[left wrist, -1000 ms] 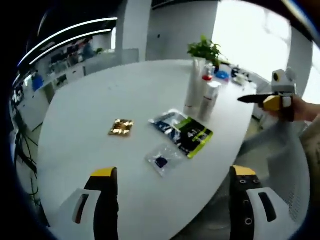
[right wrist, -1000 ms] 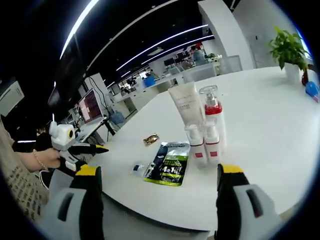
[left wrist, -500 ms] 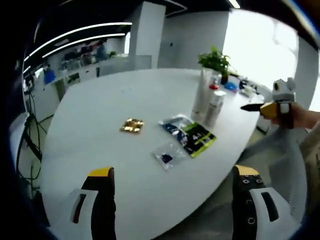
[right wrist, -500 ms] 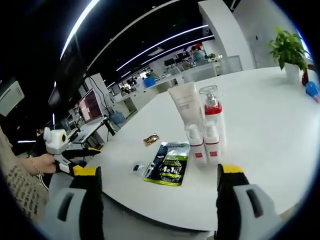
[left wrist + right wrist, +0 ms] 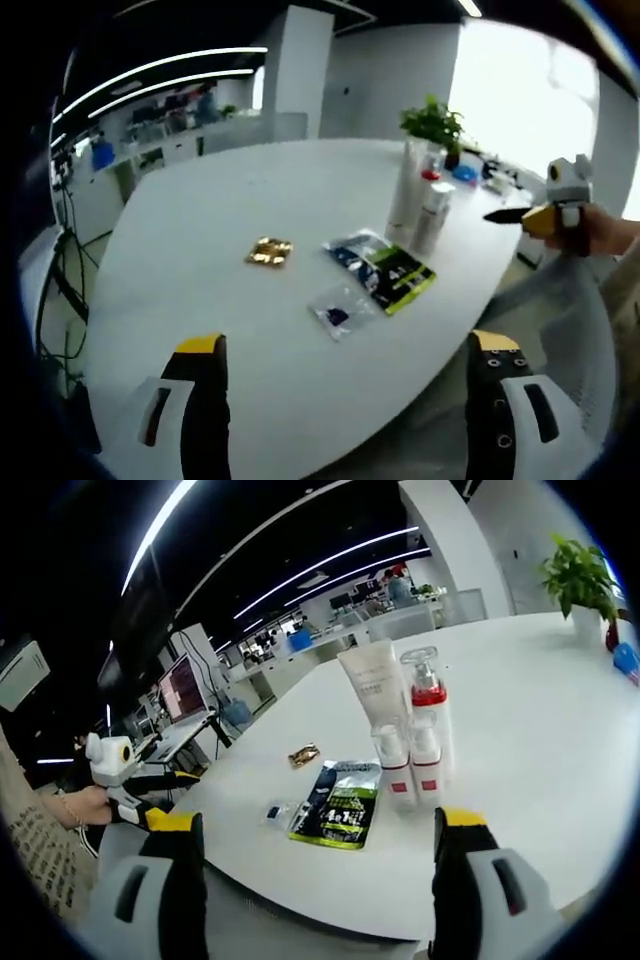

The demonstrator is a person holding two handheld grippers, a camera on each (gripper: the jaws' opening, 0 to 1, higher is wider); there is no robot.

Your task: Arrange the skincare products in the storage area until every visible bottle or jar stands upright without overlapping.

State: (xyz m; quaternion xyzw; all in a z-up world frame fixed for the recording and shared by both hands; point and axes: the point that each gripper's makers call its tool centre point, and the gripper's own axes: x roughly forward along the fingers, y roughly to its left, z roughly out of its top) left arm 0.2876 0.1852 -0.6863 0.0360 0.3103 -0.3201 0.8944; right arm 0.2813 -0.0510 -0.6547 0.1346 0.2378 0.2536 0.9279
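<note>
Here, both the left gripper (image 5: 347,420) and the right gripper (image 5: 312,885) were held wide apart and empty, short of the white table (image 5: 200,220). The bottles (image 5: 412,750) and tube (image 5: 372,685) were clustered upright, touching; a careless approach was judged likely to topple them onto the green sachet (image 5: 342,810).

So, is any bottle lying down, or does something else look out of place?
No bottle lies down: the white tube, pump bottle and two small bottles stand upright together. Flat packets and a gold wrapper lie loose beside them.
</note>
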